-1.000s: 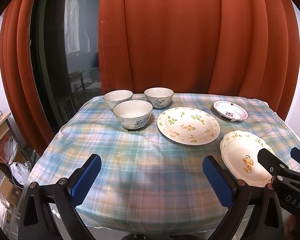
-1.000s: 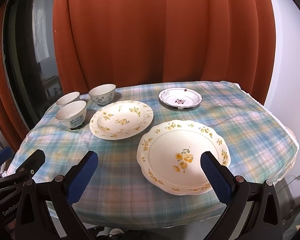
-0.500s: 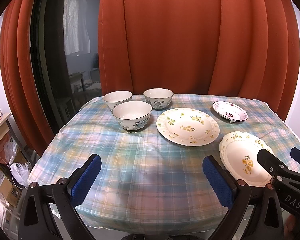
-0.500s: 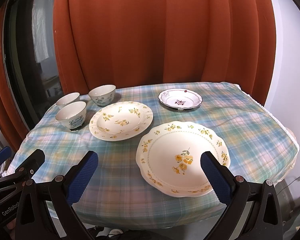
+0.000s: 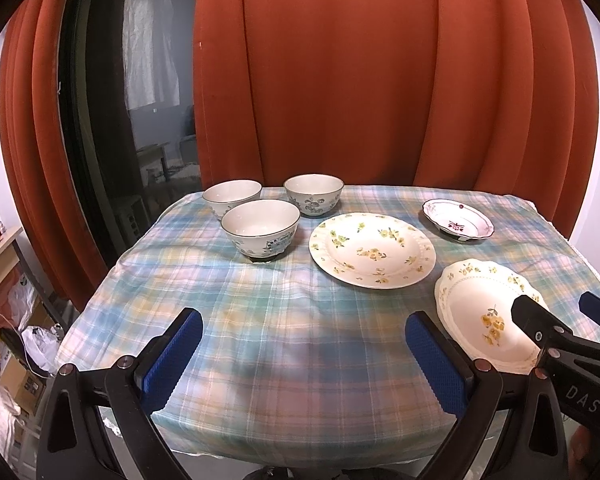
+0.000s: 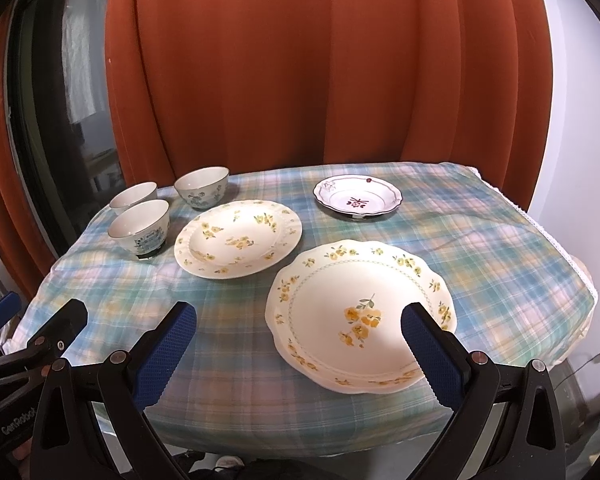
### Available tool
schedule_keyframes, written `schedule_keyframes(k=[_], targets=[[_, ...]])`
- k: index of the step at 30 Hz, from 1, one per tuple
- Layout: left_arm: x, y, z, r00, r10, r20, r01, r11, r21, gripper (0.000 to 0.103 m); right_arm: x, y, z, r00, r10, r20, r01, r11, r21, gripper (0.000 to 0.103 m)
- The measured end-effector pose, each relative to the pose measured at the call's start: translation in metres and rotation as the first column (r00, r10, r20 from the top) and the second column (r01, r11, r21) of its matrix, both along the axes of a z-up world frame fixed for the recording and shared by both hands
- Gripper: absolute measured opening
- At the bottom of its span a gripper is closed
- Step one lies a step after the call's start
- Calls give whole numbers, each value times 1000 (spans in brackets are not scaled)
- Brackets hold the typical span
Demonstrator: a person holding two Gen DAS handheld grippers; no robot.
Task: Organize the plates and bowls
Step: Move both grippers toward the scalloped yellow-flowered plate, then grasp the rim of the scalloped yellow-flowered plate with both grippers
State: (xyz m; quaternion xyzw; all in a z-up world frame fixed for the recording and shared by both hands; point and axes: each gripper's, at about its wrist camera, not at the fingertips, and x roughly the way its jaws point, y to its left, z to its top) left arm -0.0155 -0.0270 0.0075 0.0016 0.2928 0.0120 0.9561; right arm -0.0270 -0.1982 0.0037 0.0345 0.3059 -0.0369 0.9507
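You held both grippers low at the near edge of the table [image 5: 284,320], which was covered with a checked cloth [image 6: 500,248]. Behind the table hung a red curtain [image 5: 340,80], and at the left of it stood a dark window [image 5: 100,120]. Beside the table, at the far left, were a shelf [image 5: 0,248] and some bags [image 5: 36,344] on the floor.

Your left gripper [image 5: 304,354] was wide open and held nothing; only bare cloth lay between its blue pads [image 5: 172,356]. Your right gripper [image 6: 300,350] was also wide open and empty. The near side of the wavy plate [image 6: 360,312] lay between its fingers, and its right pad covered part of the plate rim; I cannot tell whether it touched it.

There were three bowls and three plates. The bowls stood close together at the far left: one in front [image 5: 260,230], one behind it to the left [image 5: 232,196], one behind to the right [image 5: 314,192]. The round plate with yellow flowers [image 5: 372,250] lay in the middle, just beside the front bowl. The small plate with a red flower [image 5: 458,224] lay at the far right, apart from the others. Nothing was stacked.
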Motion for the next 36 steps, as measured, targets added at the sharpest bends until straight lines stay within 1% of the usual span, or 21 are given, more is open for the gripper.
schedule_keyframes(k=[6,11,14,17,23,25,28,30,34,36], targets=[[3,3,-6,1000,0,-10,0,1000,-11,102,-1,1,-3,1000,11,-9,-11,1000,-8,103],[16,10,-10,1000,-21,-19,21,1000,-23,103,9,5,-4,1000,-11,-19,11,1000,-13,103],[23,15,-9,1000,-27,-9,27,999,-29,102,18,10,-5,1000,-8,-30,8,1000,-11,103],[34,21,-8,999,-48,-4,48,999,-17,102,27,17,-4,999,-25,-31,25,1000,-13,103],[65,37,-3,996,-89,-29,89,996,-30,102,58,35,-5,995,-58,-86,58,998,-2,103],[72,39,-4,994,-103,-31,102,994,-34,102,64,40,-4,993,-71,-93,72,997,1,103],[85,37,-9,989,-138,-61,136,990,-37,101,73,41,-8,989,-102,-111,104,995,12,103],[90,35,-10,985,-162,-64,159,987,-37,101,77,38,-12,983,-122,-134,126,992,20,103],[99,25,-12,979,-189,-75,187,982,-34,101,84,33,-10,979,-159,-126,162,987,10,103],[105,17,-15,978,-191,-87,189,981,-34,101,87,27,-12,976,-170,-136,173,985,6,103]])
